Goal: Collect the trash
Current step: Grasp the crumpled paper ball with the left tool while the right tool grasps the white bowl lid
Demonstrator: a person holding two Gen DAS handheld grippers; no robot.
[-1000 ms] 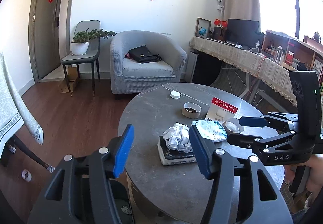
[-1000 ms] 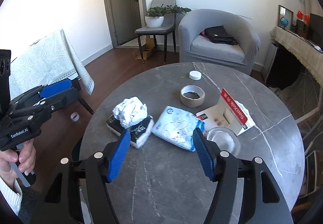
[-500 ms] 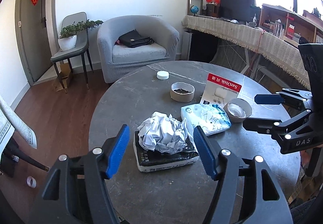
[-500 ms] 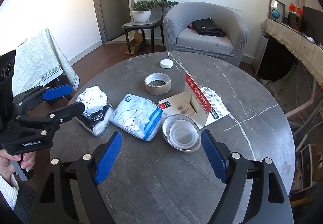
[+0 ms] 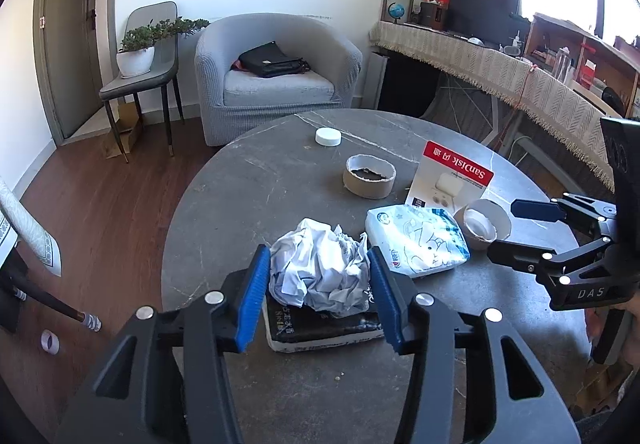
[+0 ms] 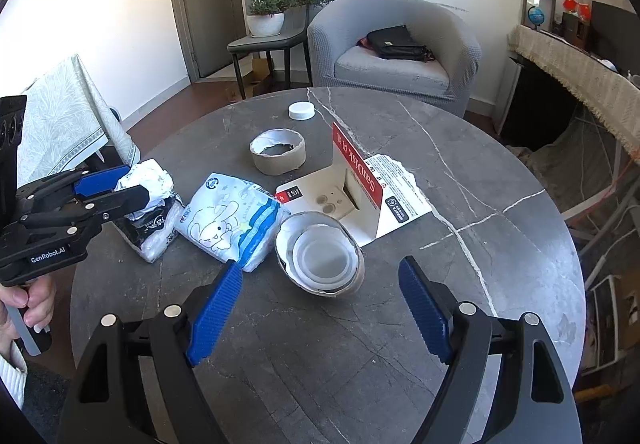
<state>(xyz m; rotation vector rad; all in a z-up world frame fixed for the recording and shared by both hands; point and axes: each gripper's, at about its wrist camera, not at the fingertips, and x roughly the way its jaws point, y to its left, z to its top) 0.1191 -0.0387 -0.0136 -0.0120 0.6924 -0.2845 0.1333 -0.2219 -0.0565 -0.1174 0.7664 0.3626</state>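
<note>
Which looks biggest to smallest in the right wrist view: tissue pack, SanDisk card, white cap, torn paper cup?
1. SanDisk card
2. tissue pack and torn paper cup: look alike; the cup lies nearer the camera, so unsure
3. white cap: smallest, though farthest

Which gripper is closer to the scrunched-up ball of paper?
Left. The left gripper has its blue fingers on either side of the crumpled paper ball. The right gripper is farther away, open before the torn cup.

Both wrist views look steeply down, close over the same round table (image 5: pixel 240 180), from adjacent sides.
</note>
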